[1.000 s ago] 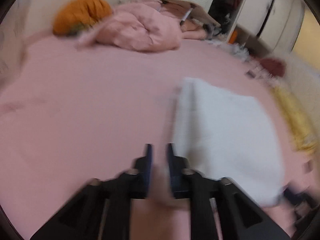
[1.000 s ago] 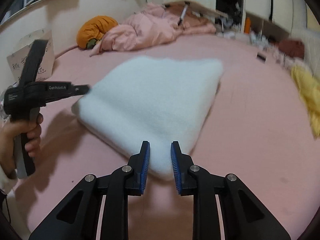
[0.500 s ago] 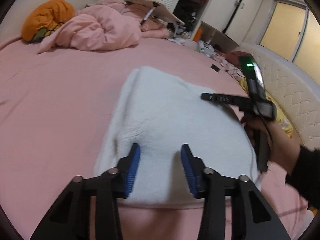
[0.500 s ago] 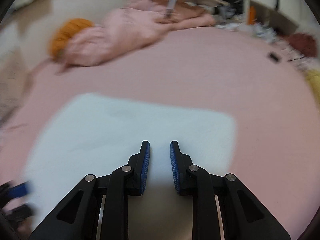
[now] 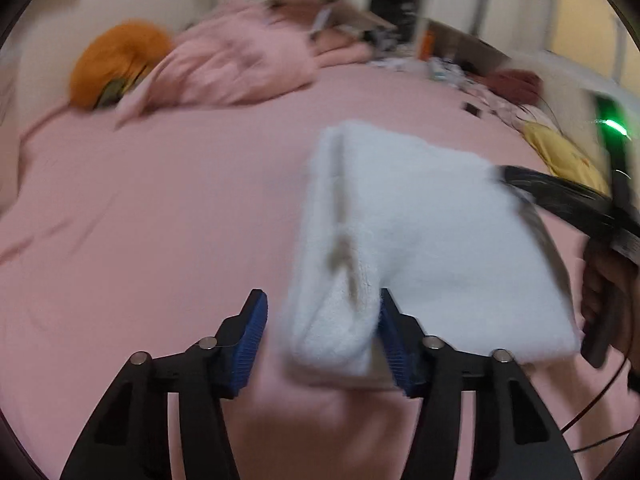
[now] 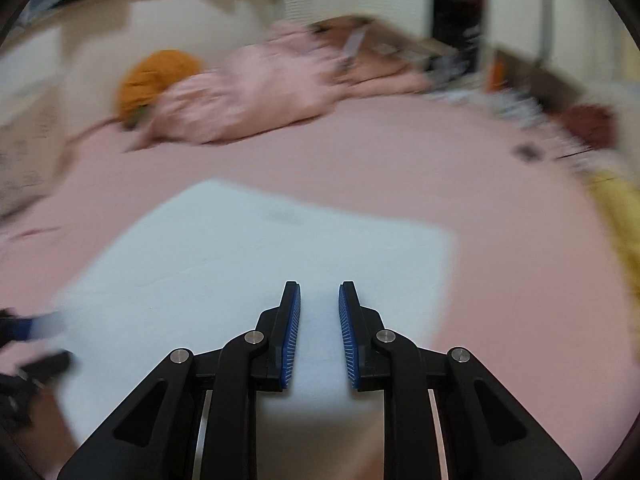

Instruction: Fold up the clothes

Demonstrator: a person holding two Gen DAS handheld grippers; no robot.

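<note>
On the pink bed sheet [image 5: 140, 220] the left gripper [image 5: 322, 332] is standing wide apart around the near folded corner of the white garment [image 5: 420, 240], not clamping it, while the right gripper [image 6: 319, 334] is hovering over the same garment with its jaws slightly parted and holding nothing.

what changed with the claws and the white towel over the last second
The left claw opened wide and moved to the folded white towel's near left corner, which now sits between its jaws, not yet pinched. The right claw swung over the towel's top, its narrow gap unchanged. The towel stayed folded on the pink bed.
</note>
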